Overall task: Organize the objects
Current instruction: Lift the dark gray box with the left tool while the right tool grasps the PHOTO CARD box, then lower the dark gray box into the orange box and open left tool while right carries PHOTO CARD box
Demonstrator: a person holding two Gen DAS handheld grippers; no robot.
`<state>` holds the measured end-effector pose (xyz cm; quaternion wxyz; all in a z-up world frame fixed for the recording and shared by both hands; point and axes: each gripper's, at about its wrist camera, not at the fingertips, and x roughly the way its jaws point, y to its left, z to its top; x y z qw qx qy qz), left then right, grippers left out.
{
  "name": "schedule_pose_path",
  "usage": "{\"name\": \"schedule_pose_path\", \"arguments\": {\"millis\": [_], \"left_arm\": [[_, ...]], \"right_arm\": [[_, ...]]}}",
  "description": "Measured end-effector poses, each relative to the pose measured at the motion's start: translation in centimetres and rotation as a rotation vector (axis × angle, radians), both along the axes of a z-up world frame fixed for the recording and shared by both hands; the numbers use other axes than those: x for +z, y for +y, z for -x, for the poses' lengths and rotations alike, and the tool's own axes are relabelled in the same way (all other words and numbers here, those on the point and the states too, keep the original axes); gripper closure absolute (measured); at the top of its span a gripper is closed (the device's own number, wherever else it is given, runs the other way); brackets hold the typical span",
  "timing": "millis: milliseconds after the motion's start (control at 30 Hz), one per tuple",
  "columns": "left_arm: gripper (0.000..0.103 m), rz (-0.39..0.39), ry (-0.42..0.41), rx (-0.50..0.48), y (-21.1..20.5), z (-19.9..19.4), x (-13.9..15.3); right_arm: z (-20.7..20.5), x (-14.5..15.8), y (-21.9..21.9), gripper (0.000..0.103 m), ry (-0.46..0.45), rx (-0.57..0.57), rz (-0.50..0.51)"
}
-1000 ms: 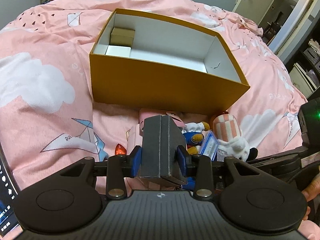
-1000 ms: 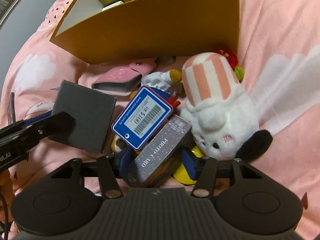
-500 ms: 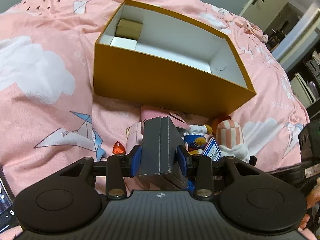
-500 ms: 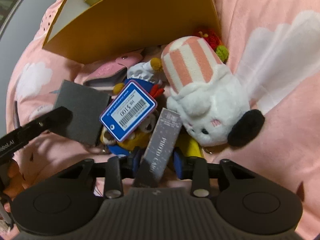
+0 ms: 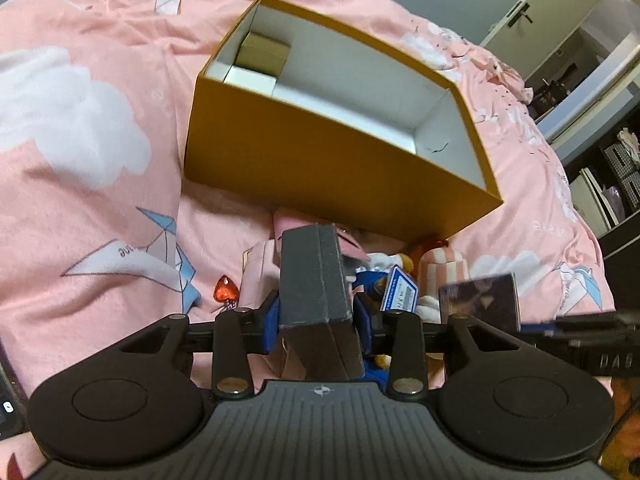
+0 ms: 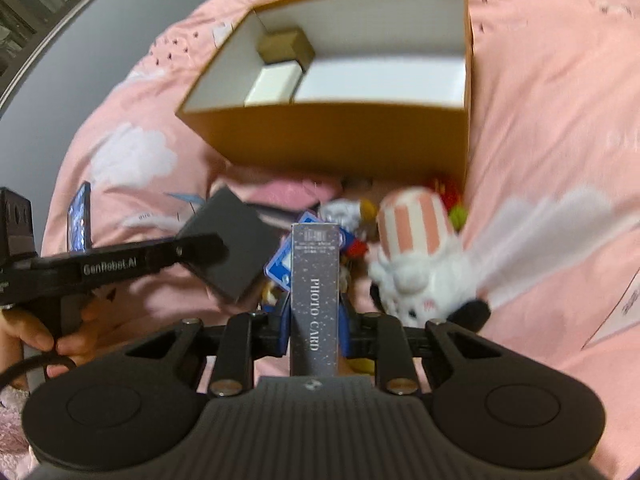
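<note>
My left gripper point(image 5: 318, 314) is shut on a dark grey box point(image 5: 312, 276), its jaws closing a little more, held above the pile in front of the open orange box point(image 5: 320, 160). My right gripper point(image 6: 315, 312) grips a grey "PHOTO CARD" box point(image 6: 316, 280) on end, jaws still closing with the pads pressing on it. It hangs above the toy pile, near the orange box point(image 6: 340, 140). In the right wrist view the dark grey box point(image 6: 240, 276) sits to the left. The card box point(image 5: 480, 300) shows at the right of the left wrist view.
The orange box holds a small brown box point(image 6: 286, 46) and a white box point(image 6: 276, 84) in its left end. On the pink bedspread lie a striped plush point(image 6: 416, 248), a blue price tag point(image 6: 280, 264), a pink wallet point(image 6: 288, 194) and a red heart gem point(image 5: 225, 293).
My right gripper closed on the photo card box, turned it on end and lifted it off the pile. The left gripper rolled a little with the dark grey box still in it.
</note>
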<state>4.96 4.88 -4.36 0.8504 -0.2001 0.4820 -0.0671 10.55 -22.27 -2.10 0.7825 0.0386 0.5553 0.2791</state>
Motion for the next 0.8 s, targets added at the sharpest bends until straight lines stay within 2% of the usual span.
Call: {"name": "schedule_pose_path", "arguments": {"millis": [200, 367, 533, 667, 800], "left_arm": [[0.061, 0.002, -0.068, 0.001, 0.1, 0.1, 2.5], [0.061, -0.003, -0.179, 0.020, -0.3, -0.8, 5.5], [0.061, -0.007, -0.309, 0.068, -0.8, -3.3, 8.0], [0.061, -0.040, -0.371, 0.096, -1.4, -6.2, 8.4], [0.061, -0.044, -0.365, 0.126, -1.5, -8.8, 7.3]], "right_arm": [[-1.4, 1.6, 0.0, 0.079, -0.050, -0.014, -0.072], [-2.7, 3.8, 0.0, 0.079, -0.127, -0.019, -0.129], [-4.6, 6.0, 0.6, 0.079, -0.216, -0.027, -0.179], [-6.9, 6.9, 1.3, 0.079, -0.279, -0.065, -0.190], [-9.5, 6.2, 2.0, 0.079, -0.322, -0.113, -0.150]]}}
